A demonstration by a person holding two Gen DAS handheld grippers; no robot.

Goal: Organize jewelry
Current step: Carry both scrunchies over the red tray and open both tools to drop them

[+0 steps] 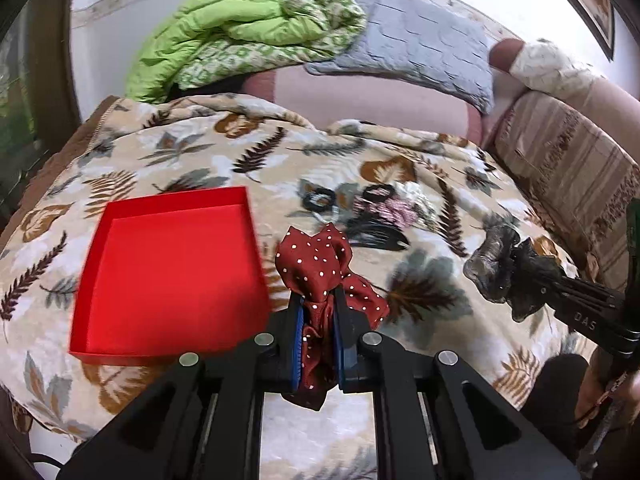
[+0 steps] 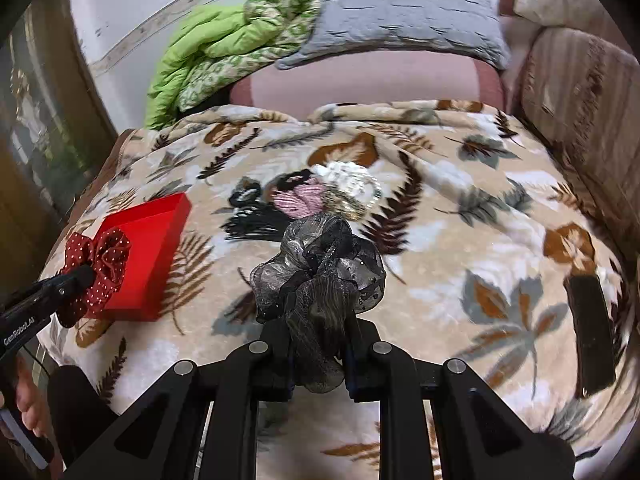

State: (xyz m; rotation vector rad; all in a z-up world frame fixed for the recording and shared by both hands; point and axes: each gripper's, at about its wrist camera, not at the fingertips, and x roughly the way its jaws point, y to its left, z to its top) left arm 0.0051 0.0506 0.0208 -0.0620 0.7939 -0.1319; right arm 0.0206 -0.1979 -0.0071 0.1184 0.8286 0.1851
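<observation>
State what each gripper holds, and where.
Left gripper: red polka-dot scrunchie, pinched at its lower gathered part. Right gripper: grey-black sheer scrunchie, pinched likewise.

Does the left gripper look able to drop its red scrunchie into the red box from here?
Probably yes. The left gripper, shut on the red scrunchie, sits just beside the red box, whose open top is empty, with nothing between them.

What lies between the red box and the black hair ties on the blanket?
Only bare leaf-print blanket separates the red box from the black hair ties, seen in the left wrist view.
</observation>
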